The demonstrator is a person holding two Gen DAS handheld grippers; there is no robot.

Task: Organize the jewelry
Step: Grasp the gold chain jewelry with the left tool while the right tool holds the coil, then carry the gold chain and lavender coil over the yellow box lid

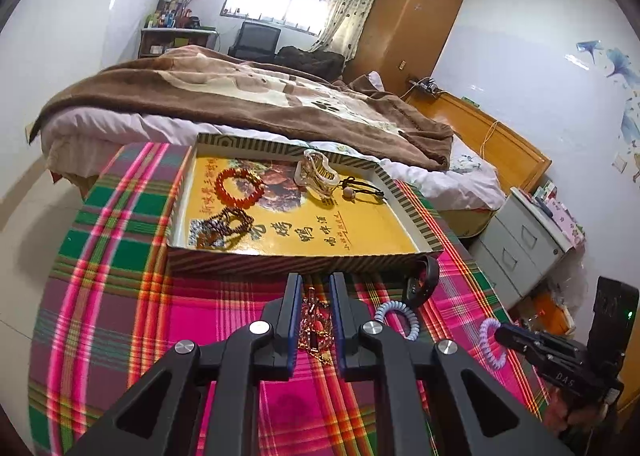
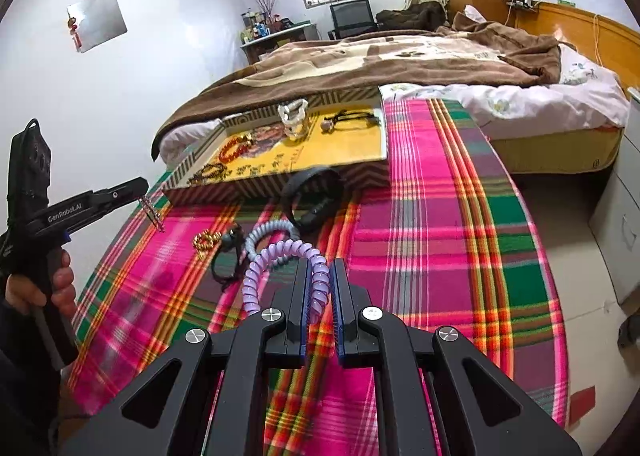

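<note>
Both tools are loaded: the left gripper (image 1: 314,284) pinches what looks like a gold chain (image 1: 314,322), the right gripper (image 2: 320,272) a lilac coil tie (image 2: 280,256) — carry each level over the tray (image 1: 304,262) wall before releasing.

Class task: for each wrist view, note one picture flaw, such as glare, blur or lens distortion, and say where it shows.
Left wrist view: the window blows out white, and the bed bows with fisheye curvature. Right wrist view: the plaid cloth smears near the bottom edge, and dark corners vignette the frame.
</note>
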